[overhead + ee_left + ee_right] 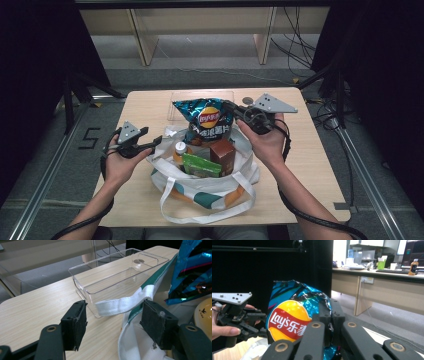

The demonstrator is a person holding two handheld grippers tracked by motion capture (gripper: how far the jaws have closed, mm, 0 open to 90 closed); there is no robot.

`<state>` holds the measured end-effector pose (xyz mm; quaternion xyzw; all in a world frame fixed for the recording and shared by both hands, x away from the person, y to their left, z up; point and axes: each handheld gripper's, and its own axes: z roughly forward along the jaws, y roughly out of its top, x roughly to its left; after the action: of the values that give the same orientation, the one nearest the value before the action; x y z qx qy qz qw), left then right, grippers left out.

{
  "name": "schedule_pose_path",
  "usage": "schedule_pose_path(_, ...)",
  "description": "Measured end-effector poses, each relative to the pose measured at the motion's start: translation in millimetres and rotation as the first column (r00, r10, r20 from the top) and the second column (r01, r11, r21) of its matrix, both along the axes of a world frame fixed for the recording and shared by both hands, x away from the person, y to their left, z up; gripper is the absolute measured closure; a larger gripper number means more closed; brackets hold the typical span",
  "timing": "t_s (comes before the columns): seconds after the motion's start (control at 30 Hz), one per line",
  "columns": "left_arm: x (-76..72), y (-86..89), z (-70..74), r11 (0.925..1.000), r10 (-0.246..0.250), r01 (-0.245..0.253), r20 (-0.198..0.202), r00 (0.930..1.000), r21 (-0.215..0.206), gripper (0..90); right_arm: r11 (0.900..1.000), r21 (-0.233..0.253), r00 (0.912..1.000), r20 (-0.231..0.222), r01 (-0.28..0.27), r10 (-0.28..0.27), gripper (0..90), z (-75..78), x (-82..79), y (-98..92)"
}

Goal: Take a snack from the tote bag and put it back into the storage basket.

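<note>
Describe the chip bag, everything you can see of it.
The chip bag is a glossy, crinkled foil pack, blue and teal with black streaks, bearing a red and yellow Lay's logo with Chinese lettering. It looks sealed and puffed. It stands upright, its lower end in the open tote bag, above a bottle, a green packet and a brown box. The right hand-held gripper is shut on its upper right edge.

Crisp bag (294, 315), centre of frame, is seen as glossy crinkled foil. Tote bag (210, 187) at lower centre is matt woven cloth w/ white webbing strap (122, 305). Clear glossy plastic is shown by tray (110, 277). Table (37, 307) is finished in smooth matt wood-grain. Jaw pads are matt black, rough.
</note>
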<state>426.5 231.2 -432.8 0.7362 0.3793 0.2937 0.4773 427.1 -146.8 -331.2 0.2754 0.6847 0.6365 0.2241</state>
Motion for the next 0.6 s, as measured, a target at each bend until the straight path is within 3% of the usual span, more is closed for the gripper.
schedule_pose_path(0.33, 0.0, -0.1, 1.3, 1.0, 0.006, -0.006, 0.017, 0.9998, -0.007, 36.2, 1.0, 0.02, 0.9997, 0.015, 0.017, -0.017, 90.0, 7.0, 1.5, -1.6)
schedule_pose_path(0.37, -0.8, 0.0, 1.7, 0.9999, 0.014, -0.014, 0.014, 0.9998, -0.006, 36.1, 1.0, 0.021, 0.9999, -0.003, 0.013, -0.013, 90.0, 7.8, 0.7, -1.5)
schedule_pose_path(0.6, -0.5, -0.7, 1.1, 0.9999, 0.01, -0.01, 0.01, 0.9999, -0.004, 35.5, 0.999, 0.023, 0.9993, 0.028, 0.026, -0.026, 90.0, 14.9, 2.6, -0.8)
